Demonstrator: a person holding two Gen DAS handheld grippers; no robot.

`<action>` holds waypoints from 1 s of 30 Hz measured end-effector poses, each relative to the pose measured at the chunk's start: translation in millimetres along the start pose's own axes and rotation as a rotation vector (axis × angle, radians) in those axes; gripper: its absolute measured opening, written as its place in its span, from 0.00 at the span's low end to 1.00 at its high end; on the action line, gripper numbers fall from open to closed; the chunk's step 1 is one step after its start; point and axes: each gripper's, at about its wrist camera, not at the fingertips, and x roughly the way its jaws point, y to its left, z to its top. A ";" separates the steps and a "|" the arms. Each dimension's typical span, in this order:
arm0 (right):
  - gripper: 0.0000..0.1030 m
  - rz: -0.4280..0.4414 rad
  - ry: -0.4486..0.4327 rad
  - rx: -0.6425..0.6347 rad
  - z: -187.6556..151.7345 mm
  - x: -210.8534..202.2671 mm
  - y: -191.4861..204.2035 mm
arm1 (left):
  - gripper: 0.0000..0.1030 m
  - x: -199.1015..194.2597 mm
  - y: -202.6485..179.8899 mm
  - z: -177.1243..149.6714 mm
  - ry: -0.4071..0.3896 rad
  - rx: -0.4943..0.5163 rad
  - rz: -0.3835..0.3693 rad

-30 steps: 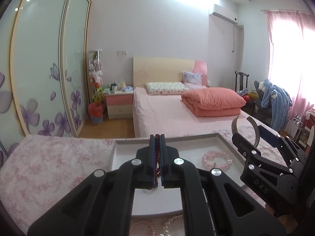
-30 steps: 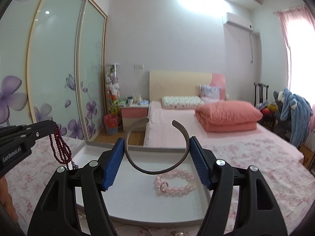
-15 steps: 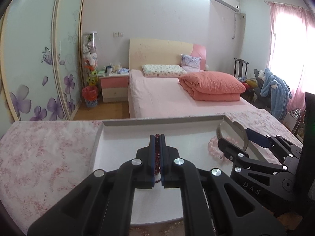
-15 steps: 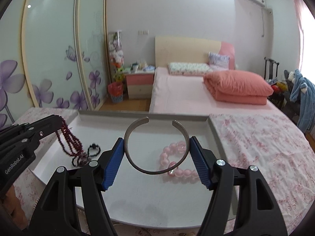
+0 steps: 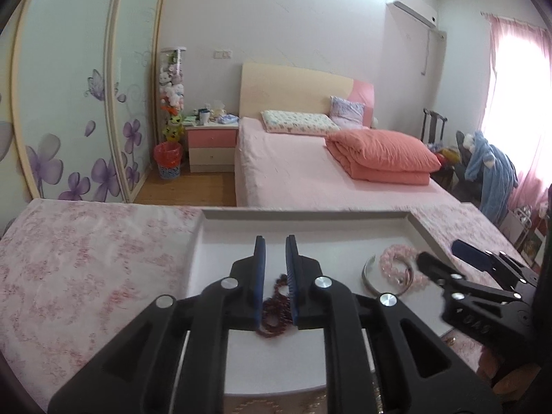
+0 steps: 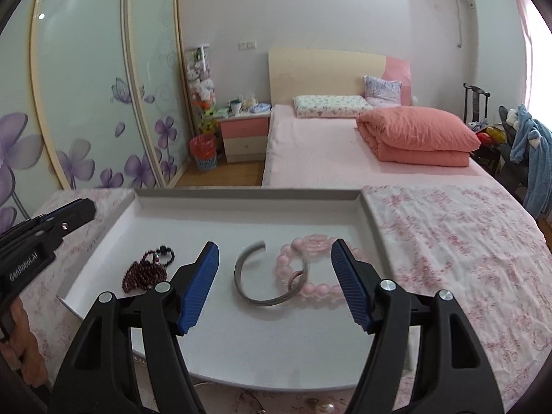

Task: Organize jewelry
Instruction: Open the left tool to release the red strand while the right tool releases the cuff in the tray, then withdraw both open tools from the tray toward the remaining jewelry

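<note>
Both grippers, left [image 5: 275,241] and right [image 6: 275,252], spread, empty; silver cuff [image 6: 265,277] flat on tray [image 6: 241,195], gap facing far rim.

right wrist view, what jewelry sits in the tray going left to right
dark red bead strand → open silver cuff bangle → pink bead bracelet, all lying in the white tray. The bangle's right end overlaps the pink bracelet.

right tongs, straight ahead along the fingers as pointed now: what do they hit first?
Probably the silver cuff bangle: it lies on the white tray centred between the open right tongs, overlapping the pink bead bracelet. If the line passes above them, next is the tray's far rim. Depth is unclear.
</note>
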 end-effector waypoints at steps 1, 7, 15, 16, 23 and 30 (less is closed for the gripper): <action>0.66 -0.003 -0.008 0.003 1.5 -5.1 -1.8 | 0.13 -4.1 2.5 1.7 -0.007 -0.004 0.005; 0.66 -0.016 -0.044 0.008 7.4 -27.4 -9.3 | 0.17 -32.2 13.7 5.6 -0.038 -0.020 0.033; 0.65 -0.028 -0.044 -0.001 -1.1 -50.1 -15.8 | 0.19 -66.5 19.0 -1.3 -0.048 -0.011 0.041; 0.65 -0.028 -0.038 -0.005 -4.6 -52.9 -16.4 | 0.21 -71.6 21.2 -4.1 -0.048 -0.010 0.044; 0.57 0.003 0.074 -0.002 -38.9 -57.0 -23.4 | 0.27 -89.8 38.0 -31.9 0.008 -0.002 0.066; 0.57 0.080 0.217 -0.052 -75.8 -51.5 -8.1 | 0.35 -92.5 59.3 -59.8 0.070 -0.010 0.099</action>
